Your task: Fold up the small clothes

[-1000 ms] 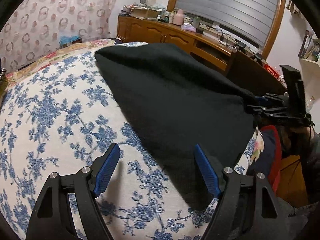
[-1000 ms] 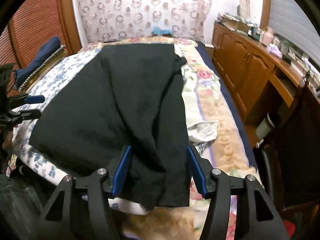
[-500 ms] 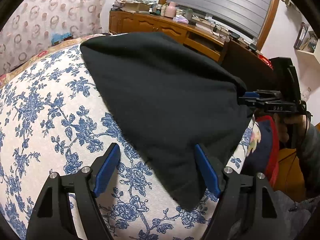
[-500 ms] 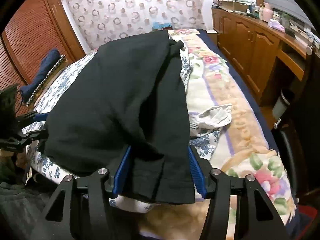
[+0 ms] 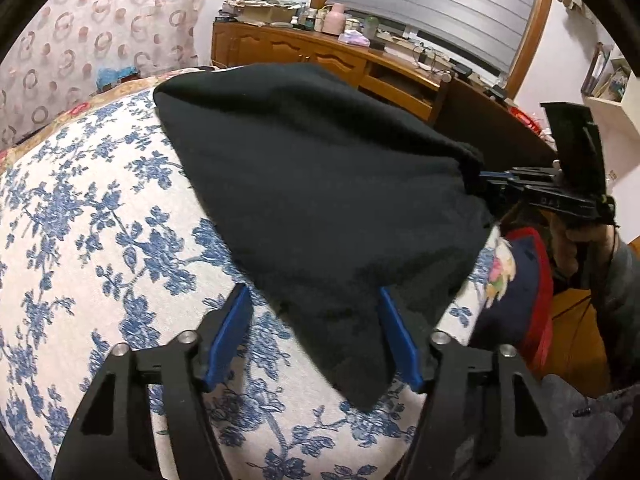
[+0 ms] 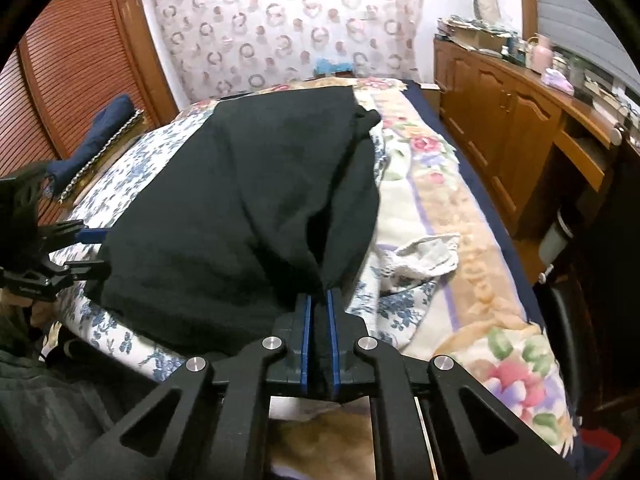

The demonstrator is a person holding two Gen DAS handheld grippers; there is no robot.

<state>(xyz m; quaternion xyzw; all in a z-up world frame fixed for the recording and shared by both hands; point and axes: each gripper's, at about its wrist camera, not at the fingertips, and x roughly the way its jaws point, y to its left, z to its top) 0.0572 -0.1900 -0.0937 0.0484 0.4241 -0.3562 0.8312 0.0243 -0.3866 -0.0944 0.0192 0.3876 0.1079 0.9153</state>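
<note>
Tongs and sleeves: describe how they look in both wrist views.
Both tongs, left and right, have black angular frames with triangular cut-outs, silver round bolts and flat blue pads. The right one carries a black upright block on top and small pale lettering on its side. A thin dark cable hangs below it. The sleeve is grey.

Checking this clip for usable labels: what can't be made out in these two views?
- Which kind of garment the black garment is: both views, its folds hide its shape.
- Bed under it: covered, both views.
- Items on the sideboard: too small, left view.
- Left gripper grip: jaws have been closing; contact blurred.
</note>
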